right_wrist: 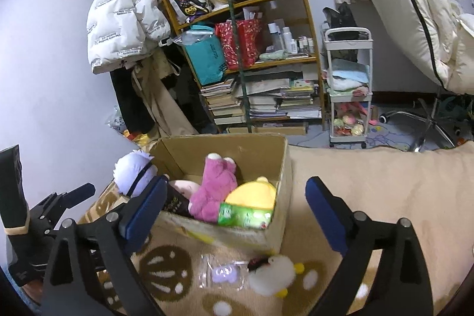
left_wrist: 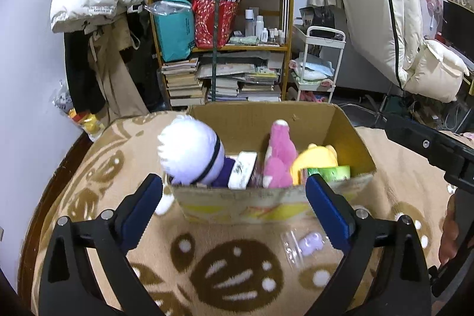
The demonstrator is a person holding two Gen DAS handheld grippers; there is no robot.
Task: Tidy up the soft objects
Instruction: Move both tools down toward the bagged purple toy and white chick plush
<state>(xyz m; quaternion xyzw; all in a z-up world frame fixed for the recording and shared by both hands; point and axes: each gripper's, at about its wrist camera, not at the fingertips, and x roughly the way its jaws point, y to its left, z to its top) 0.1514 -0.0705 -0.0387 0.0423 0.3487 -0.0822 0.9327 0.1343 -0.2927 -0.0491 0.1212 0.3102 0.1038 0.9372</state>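
A cardboard box [left_wrist: 346,135] [right_wrist: 174,156] sits on a patterned blanket. It holds a pink plush [left_wrist: 278,159] [right_wrist: 213,185], a yellow plush [left_wrist: 317,157] [right_wrist: 254,193] and a green packet [left_wrist: 328,172] [right_wrist: 244,215]. A white-haired doll [left_wrist: 189,151] [right_wrist: 133,171] leans over the box's left wall. In front of the box lie a small purple toy in clear wrap [left_wrist: 309,243] [right_wrist: 223,271] and a white and yellow plush [right_wrist: 274,274]. My left gripper [left_wrist: 234,197] is open and empty before the box. My right gripper [right_wrist: 235,197] is open and empty above the box's near corner.
A wooden shelf [left_wrist: 219,46] [right_wrist: 248,61] with books, bags and bottles stands behind the box. A white cart [left_wrist: 320,70] [right_wrist: 349,91] is to its right. Coats hang on the left wall. An office chair base [right_wrist: 426,123] stands at the right.
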